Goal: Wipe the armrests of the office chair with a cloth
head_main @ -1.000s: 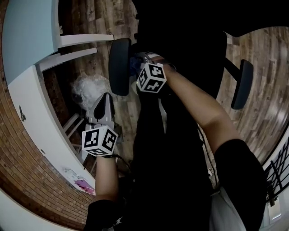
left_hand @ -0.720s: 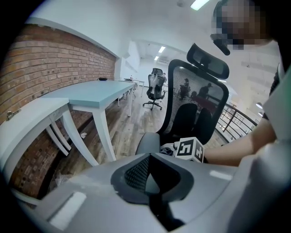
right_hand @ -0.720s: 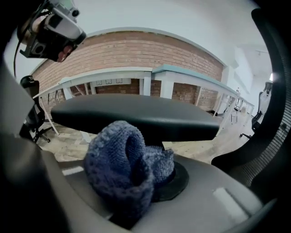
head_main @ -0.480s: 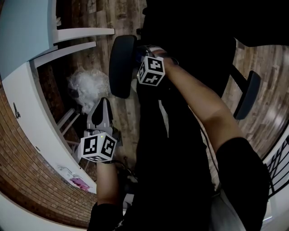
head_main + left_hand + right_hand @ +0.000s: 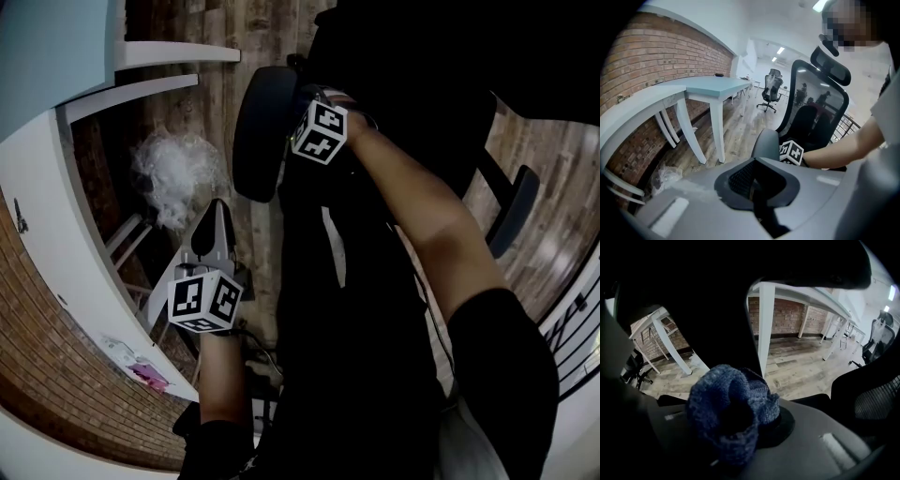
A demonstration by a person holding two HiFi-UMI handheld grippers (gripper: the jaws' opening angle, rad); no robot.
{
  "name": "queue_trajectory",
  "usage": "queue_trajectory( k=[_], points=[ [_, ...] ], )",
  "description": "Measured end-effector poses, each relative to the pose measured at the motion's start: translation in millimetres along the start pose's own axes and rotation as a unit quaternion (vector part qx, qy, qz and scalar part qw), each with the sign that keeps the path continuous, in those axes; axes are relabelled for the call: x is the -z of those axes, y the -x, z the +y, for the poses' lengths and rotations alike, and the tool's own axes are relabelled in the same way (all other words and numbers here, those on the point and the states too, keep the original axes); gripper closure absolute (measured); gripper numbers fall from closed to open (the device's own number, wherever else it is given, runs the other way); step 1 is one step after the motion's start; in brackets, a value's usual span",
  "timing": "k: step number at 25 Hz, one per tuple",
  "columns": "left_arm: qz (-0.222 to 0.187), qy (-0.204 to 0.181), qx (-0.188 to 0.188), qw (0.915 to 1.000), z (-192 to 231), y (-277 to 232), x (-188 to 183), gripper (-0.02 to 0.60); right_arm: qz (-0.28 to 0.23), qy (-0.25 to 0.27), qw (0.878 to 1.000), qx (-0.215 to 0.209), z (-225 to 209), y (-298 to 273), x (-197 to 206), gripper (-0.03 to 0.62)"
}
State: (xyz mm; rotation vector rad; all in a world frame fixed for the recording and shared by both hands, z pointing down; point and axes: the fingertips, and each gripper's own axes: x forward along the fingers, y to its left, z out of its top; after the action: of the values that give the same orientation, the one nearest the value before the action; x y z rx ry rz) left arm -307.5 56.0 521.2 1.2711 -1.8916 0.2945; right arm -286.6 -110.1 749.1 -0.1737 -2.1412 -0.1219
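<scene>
Right gripper (image 5: pixel 740 430) clamps blue cloth (image 5: pixel 726 397) at armrest (image 5: pixel 257 131) edge.
Left gripper (image 5: pixel 217 214) pinched together, empty, above clear floor (image 5: pixel 248 33); cloth contact hidden.

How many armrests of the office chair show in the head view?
2. One armrest lies at top centre, beside the right gripper holding the cloth; the other armrest is at the right edge.

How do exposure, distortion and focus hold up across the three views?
Head view: heavy fisheye bends the desk edge, and the middle is crushed to black. Left gripper view: bright, evenly lit, near foreground soft. Right gripper view: dim with a dark surround; the cloth looks soft.
</scene>
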Motion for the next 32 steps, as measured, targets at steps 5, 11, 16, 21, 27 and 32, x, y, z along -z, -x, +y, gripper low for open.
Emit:
queue_trajectory(
  k=[5,11,16,21,27,32],
  points=[
    [-0.015,0.016,0.006,0.9997,-1.0,13.8,-5.6,0.575,-0.034,-0.050,0.998,0.000,9.7,38.9,-21.8,0.548],
    [-0.025,0.013,0.014,0.9995,7.2,23.8,-13.3,0.575,-0.069,-0.022,0.997,-0.029,25.6,109.9,-37.2,0.548],
    [-0.033,0.016,0.037,0.9986,24.3,15.3,-12.4,0.575,-0.055,0.001,0.996,-0.067,5.1,161.5,-42.0,0.548],
    [-0.058,0.053,0.056,0.9953,72.8,20.5,-20.9,0.575,0.036,0.064,0.987,-0.142,-25.0,192.0,-99.6,0.548],
    [-0.051,0.061,0.073,0.9941,121.6,5.1,-14.9,0.575,0.131,0.083,0.947,-0.281,-43.9,169.5,-184.2,0.548],
    [-0.035,0.040,0.087,0.9948,149.1,1.5,-0.4,0.575,0.287,0.072,0.886,-0.358,-35.3,110.2,-189.6,0.548]
  ],
)
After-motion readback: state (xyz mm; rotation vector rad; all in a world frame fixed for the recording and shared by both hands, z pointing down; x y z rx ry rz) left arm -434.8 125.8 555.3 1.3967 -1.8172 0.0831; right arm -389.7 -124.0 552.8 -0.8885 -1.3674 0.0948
